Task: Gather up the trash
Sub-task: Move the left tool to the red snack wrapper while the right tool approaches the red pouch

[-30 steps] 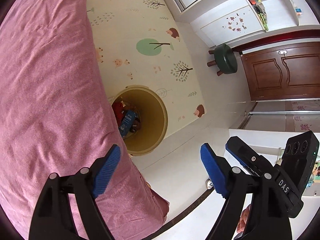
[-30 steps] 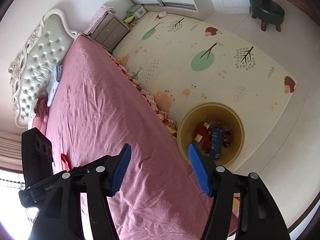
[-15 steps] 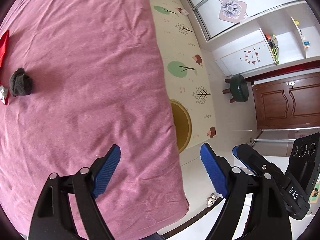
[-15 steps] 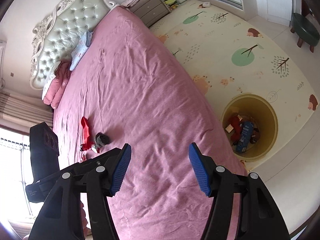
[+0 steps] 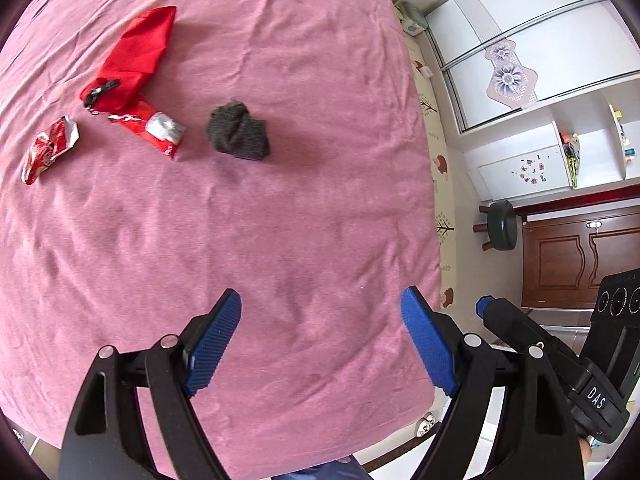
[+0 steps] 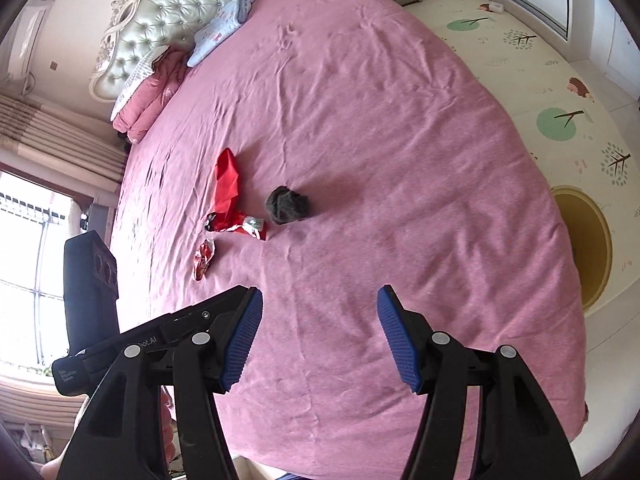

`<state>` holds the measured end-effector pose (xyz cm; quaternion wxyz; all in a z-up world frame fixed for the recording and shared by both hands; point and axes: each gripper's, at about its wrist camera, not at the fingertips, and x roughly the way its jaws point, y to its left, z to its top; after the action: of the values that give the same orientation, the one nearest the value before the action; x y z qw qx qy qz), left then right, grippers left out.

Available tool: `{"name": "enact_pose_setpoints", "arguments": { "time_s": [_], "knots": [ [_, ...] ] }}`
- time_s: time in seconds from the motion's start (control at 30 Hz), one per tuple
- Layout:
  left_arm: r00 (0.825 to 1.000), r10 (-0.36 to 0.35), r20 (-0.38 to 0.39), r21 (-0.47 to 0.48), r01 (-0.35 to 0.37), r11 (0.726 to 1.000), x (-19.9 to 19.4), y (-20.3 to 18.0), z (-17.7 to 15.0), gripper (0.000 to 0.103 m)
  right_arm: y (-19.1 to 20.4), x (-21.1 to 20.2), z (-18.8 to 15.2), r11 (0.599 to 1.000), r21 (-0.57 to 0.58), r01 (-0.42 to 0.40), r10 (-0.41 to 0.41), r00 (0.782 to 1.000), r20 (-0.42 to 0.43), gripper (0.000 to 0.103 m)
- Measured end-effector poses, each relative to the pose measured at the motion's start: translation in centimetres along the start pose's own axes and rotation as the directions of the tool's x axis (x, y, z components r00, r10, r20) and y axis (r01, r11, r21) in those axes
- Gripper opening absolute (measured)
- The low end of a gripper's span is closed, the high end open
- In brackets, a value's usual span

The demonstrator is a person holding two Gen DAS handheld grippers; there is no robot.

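Note:
Trash lies on the pink bed (image 5: 280,240): a dark grey crumpled wad (image 5: 238,132), a red and silver wrapper (image 5: 154,126), a crushed red wrapper (image 5: 50,148) and a red cloth pouch (image 5: 130,60). The right wrist view shows the same wad (image 6: 287,205), wrappers (image 6: 248,226) and pouch (image 6: 227,184). My left gripper (image 5: 320,344) is open and empty above the bed, well short of the wad. My right gripper (image 6: 318,340) is open and empty too. A yellow bin (image 6: 588,256) stands on the floor beside the bed, partly hidden by the bed edge.
Pillows (image 6: 218,32) and a tufted headboard (image 6: 160,12) are at the bed's far end. A patterned play mat (image 6: 552,92) covers the floor. A green stool (image 5: 502,226), a wooden door (image 5: 580,264) and white cabinets (image 5: 540,80) stand to the right.
Both grippers swung from over the bin at the bed's edge to face the bed top. The trash pieces came into view and closer. Both stayed open.

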<state>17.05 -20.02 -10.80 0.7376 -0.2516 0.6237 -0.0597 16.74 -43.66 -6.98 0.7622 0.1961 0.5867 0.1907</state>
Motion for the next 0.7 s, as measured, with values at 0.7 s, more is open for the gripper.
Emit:
{"name": "enact_pose_setpoints", "arguments": {
  "time_s": [0.7],
  "knots": [
    [0.996, 0.072, 0.056, -0.134, -0.064, 0.989, -5.5, 18.7, 4.8, 0.082, 14.9, 13.1, 0.8, 0.993, -0.120, -0.009, -0.004, 0.994, -0.107, 0.059]
  ]
}}
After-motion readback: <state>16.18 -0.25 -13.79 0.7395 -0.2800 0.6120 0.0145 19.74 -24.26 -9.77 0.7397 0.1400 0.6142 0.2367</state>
